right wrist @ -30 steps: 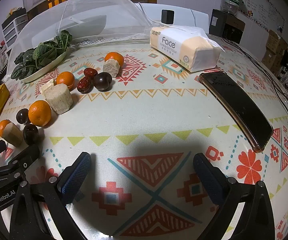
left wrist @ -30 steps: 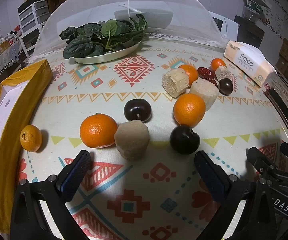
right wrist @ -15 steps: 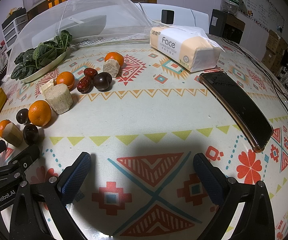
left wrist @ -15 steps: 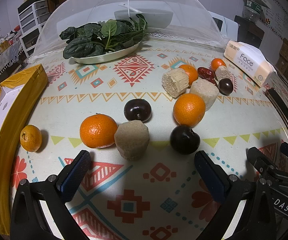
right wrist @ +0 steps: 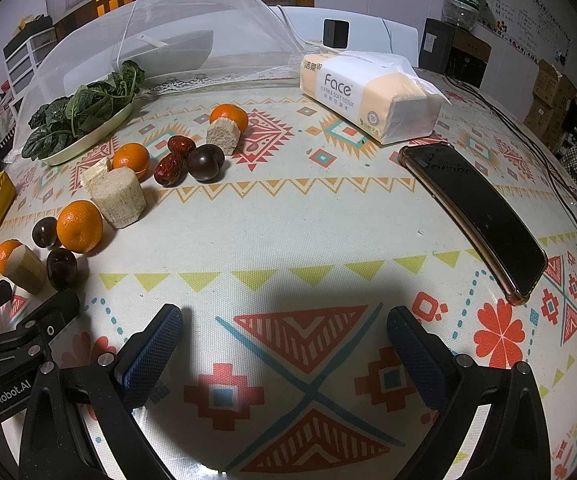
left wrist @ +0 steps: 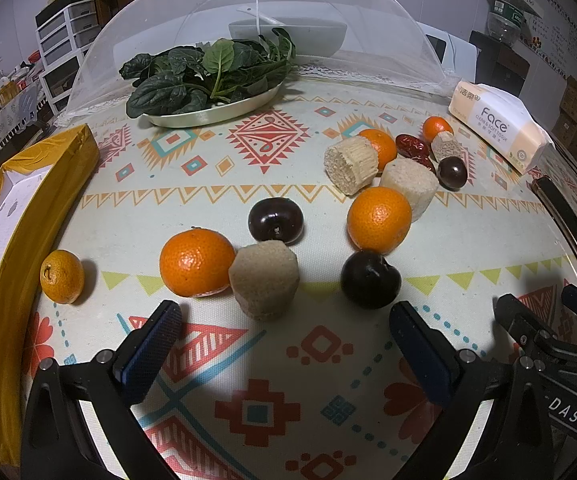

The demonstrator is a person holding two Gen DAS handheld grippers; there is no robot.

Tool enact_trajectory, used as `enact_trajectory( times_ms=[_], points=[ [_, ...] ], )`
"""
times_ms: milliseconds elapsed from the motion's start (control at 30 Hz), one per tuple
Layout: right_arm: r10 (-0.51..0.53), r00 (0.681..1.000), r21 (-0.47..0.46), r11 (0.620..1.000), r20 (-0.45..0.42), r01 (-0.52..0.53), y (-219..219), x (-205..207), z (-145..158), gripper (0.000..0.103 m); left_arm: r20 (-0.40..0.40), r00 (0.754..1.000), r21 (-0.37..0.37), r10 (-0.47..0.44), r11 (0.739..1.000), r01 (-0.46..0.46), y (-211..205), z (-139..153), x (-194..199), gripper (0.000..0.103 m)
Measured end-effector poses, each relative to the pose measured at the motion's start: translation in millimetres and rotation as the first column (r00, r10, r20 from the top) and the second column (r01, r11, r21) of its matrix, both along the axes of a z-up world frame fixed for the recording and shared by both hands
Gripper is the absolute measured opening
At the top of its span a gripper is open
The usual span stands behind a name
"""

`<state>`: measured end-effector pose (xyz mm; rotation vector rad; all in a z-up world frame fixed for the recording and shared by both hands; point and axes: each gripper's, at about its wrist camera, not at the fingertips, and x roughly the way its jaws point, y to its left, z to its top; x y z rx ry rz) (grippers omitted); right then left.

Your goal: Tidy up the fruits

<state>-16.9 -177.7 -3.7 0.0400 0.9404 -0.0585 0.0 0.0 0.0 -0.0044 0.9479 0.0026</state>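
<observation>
The left gripper (left wrist: 284,344) hung wide and empty before the cane chunk (left wrist: 264,280) (touching an orange (left wrist: 196,262)), so straddling it squarely seemed wisest.

Bare cloth (right wrist: 288,216) lies open ahead of the right gripper (right wrist: 284,354); phone (right wrist: 476,216) bounds it rightward. Ahead of the left gripper (left wrist: 288,354), cane chunk (left wrist: 264,280), orange (left wrist: 196,262) and plum (left wrist: 370,280) crowd close.

Dim indoor light, soft shadows, sharp focus, fisheye-warped edges.
</observation>
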Motion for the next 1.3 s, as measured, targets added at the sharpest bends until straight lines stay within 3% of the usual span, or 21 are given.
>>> enact_trajectory(
  times_ms=[833, 1000, 1300],
  points=[
    [0.0, 1.0, 0.0, 1.0, -0.001, 0.0, 0, 1, 0, 0.103, -0.001, 1.0, 0.0, -0.002, 1.0, 0.002, 0, 0, 0, 0.103],
    [0.002, 1.0, 0.001, 1.0, -0.004, -0.002, 0, 1, -1, 0.103, -0.042, 0.998, -0.002, -0.053, 0.999, 0.053, 2, 0, -4, 0.103],
    [0.072, 0.992, 0.005, 0.997, -0.108, -0.072, 1, 5, -1, 0.103, -0.071, 0.988, 0.001, -0.14, 0.99, 0.14, 2, 2, -24, 0.103]
  ],
)
